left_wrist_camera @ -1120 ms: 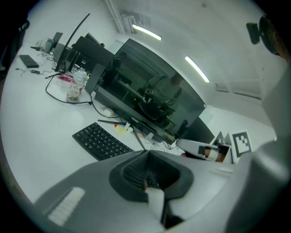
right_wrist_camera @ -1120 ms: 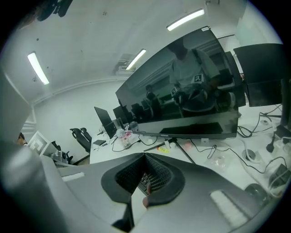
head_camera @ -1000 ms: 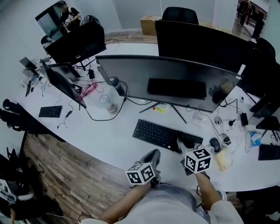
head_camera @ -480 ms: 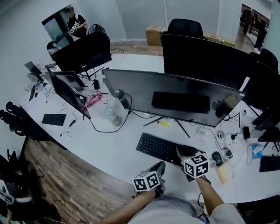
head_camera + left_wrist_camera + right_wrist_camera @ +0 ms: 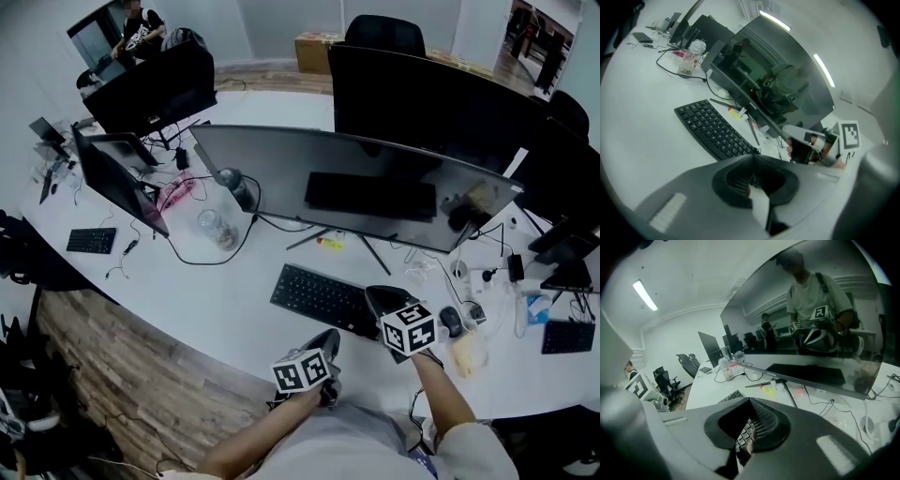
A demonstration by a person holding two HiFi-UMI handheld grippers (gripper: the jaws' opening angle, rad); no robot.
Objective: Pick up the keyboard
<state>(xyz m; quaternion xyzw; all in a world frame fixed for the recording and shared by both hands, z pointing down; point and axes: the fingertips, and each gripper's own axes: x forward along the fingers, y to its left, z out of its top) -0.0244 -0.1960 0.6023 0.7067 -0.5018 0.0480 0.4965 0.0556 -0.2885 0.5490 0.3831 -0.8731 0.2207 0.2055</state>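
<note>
The black keyboard [image 5: 319, 297] lies flat on the white table [image 5: 225, 300] in front of the wide curved monitor. It also shows in the left gripper view as the keyboard [image 5: 712, 129], and partly past the right jaws as the keyboard [image 5: 732, 396]. My right gripper [image 5: 372, 293] hovers over the keyboard's right end, jaws shut with nothing held. Near the table's front edge, short of the keyboard, my left gripper [image 5: 330, 337] has its jaws together and empty. The shut left gripper [image 5: 752, 157] and the right gripper [image 5: 750, 400] fill the lower half of their own views.
The curved monitor [image 5: 356, 183] stands on thin legs just behind the keyboard. A mouse [image 5: 451, 321] and cables lie to its right, a yellow item [image 5: 328, 244] behind it. A bottle [image 5: 234, 187], a jar [image 5: 211, 225] and a small keyboard [image 5: 91, 241] sit at the left.
Both grippers have sunk a little toward the table. The right one has edged left over the keyboard's right end. The keyboard has not moved.
</note>
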